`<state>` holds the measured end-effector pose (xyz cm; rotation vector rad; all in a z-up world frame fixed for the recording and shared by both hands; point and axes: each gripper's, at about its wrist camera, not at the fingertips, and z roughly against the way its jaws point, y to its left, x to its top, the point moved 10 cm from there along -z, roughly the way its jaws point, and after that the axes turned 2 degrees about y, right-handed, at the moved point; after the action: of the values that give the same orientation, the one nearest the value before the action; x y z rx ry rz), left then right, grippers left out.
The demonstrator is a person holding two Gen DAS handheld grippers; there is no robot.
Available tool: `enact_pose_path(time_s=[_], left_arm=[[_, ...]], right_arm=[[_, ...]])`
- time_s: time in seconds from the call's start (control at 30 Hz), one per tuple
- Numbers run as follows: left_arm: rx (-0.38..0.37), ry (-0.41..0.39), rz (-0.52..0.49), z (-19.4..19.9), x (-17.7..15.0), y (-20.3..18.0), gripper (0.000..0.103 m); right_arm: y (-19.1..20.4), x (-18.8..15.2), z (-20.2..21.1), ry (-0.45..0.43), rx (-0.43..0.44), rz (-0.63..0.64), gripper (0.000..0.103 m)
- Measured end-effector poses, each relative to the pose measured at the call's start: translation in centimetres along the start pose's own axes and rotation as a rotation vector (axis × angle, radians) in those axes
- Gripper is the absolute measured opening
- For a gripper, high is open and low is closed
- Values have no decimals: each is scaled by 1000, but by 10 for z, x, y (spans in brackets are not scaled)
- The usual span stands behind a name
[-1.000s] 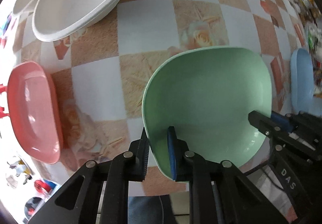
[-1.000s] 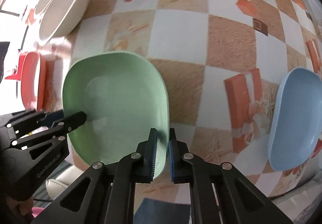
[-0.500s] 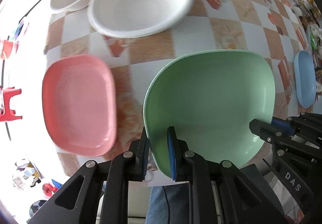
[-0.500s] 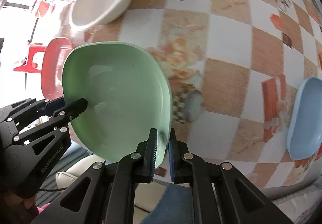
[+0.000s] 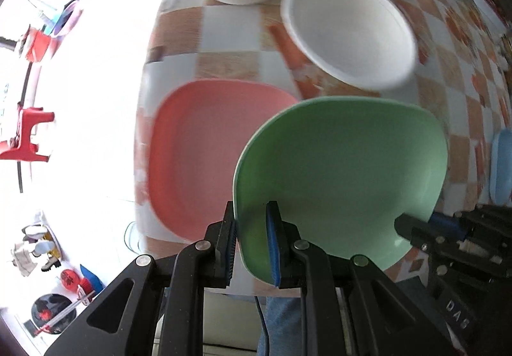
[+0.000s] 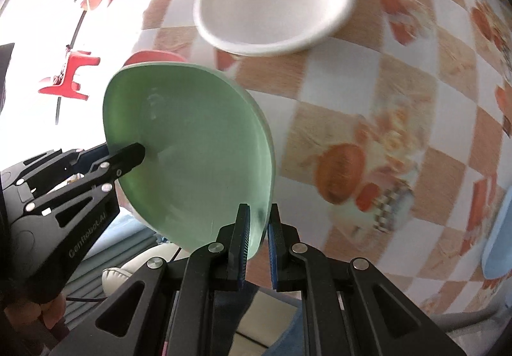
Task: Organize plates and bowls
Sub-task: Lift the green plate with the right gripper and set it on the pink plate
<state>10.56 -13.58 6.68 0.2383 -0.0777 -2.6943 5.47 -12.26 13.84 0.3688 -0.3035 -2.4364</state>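
Both tongs (image 5: 251, 245) on green plate (image 5: 342, 176) rim

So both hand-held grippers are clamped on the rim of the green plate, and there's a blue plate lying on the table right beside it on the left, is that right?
Not quite. The plate beside the green plate on the left is pink, not blue; the left wrist view shows it. The rest holds: the left hand-held gripper and the right hand-held gripper both clamp the rim.

Green plate (image 6: 192, 151) between two clamped hand-held grippers, above checkered table (image 6: 368, 93).
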Motion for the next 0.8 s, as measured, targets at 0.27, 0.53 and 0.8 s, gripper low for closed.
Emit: enact_pose_path(time_s=[0.27,0.53,0.8], left_arm=[[46,-19,29,-3,27,44,20],[86,-49,44,-16,38,74,20],[79,-50,70,-42,40,81,25]], right_arm=[[32,28,-34,3,10,47,12],[56,29,-53,14,20,74,12],[58,26,-62,35,39,70,13]])
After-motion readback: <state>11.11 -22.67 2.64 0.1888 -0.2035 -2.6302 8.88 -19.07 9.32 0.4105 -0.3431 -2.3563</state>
